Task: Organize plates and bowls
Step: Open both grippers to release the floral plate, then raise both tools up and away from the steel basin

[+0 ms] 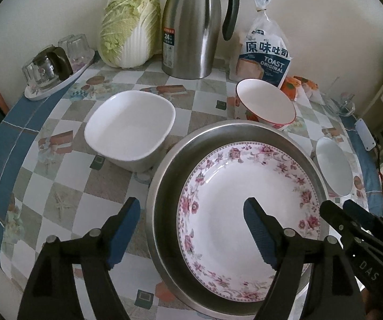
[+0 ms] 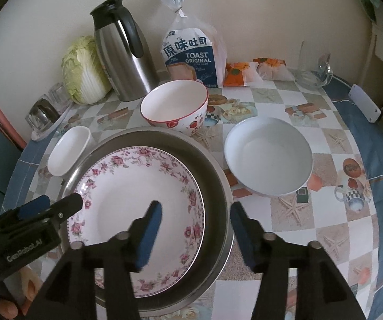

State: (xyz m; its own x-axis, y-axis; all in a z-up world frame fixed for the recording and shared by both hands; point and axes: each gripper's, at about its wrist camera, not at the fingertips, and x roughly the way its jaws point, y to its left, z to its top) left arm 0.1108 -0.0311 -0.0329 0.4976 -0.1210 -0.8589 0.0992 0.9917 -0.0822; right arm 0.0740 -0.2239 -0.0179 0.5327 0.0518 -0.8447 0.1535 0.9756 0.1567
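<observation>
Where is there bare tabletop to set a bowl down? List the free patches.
Free: the near-right tablecloth, bordered by the round white bowl and steel basin; and the near-left stretch between the square white dish and the table edge. Crowded: the back row of cabbage, thermos and toast bag.

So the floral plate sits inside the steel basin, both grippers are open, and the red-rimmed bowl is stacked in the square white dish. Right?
Not quite. The red-rimmed bowl stands alone on the table, apart from the square white dish, which is empty, as the left wrist view shows. The rest holds.
</observation>
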